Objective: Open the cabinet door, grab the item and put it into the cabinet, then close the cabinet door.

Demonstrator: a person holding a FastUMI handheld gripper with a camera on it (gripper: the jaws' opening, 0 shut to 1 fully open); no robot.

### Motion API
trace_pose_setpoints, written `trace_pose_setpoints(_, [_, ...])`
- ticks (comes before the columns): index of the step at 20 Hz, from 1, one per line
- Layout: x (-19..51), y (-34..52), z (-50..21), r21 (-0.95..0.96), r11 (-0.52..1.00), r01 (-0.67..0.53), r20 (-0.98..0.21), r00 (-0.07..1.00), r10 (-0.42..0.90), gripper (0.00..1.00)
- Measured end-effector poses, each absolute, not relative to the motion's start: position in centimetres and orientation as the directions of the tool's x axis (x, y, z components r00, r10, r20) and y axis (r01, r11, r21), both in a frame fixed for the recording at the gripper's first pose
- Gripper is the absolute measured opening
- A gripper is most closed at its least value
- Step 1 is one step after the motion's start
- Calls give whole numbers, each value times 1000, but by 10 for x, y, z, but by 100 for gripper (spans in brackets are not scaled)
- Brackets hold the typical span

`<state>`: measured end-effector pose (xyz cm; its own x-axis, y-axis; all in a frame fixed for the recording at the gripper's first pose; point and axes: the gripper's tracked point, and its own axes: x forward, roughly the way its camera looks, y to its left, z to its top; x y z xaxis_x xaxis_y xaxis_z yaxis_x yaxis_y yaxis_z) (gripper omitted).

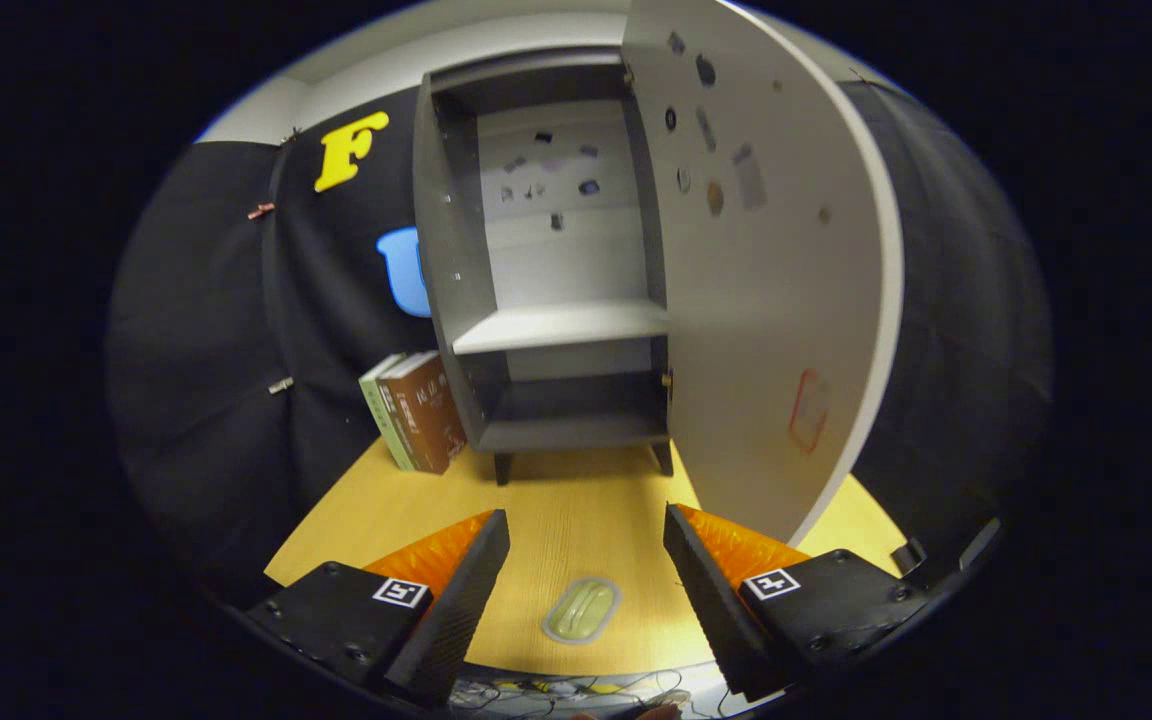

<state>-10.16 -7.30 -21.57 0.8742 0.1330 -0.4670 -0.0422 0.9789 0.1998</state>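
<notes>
We see the item (pixel 582 609), a small flat translucent greenish packet, lying on the wooden table (pixel 576 510), right between the two fingers and touching neither. Our gripper (pixel 586 535) hovers over the table's near part with its fingers spread wide apart, holding nothing. Beyond the fingers stands the grey cabinet (pixel 546 270) on short legs, and we look straight into it: one pale shelf (pixel 561 326) across the middle, a lower compartment beneath it, both bare. Small stickers dot its back panel. The cabinet door (pixel 766 260) is swung wide open on the right, its pale inner face turned to us. Just left of the cabinet, a few books (pixel 416 410) lean against its side, standing on the table.
</notes>
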Motion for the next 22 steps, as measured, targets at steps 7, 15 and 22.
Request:
trace_pose_setpoints(7, [-90,-52,-369,208,975,79,-711,697,95,99])
trace_pose_setpoints(15, [-95,-40,-443,84,990,113,-813,582,2,67])
trace_pose_setpoints(22, [-86,-39,-453,30,994,109,-823,567,-37,22])
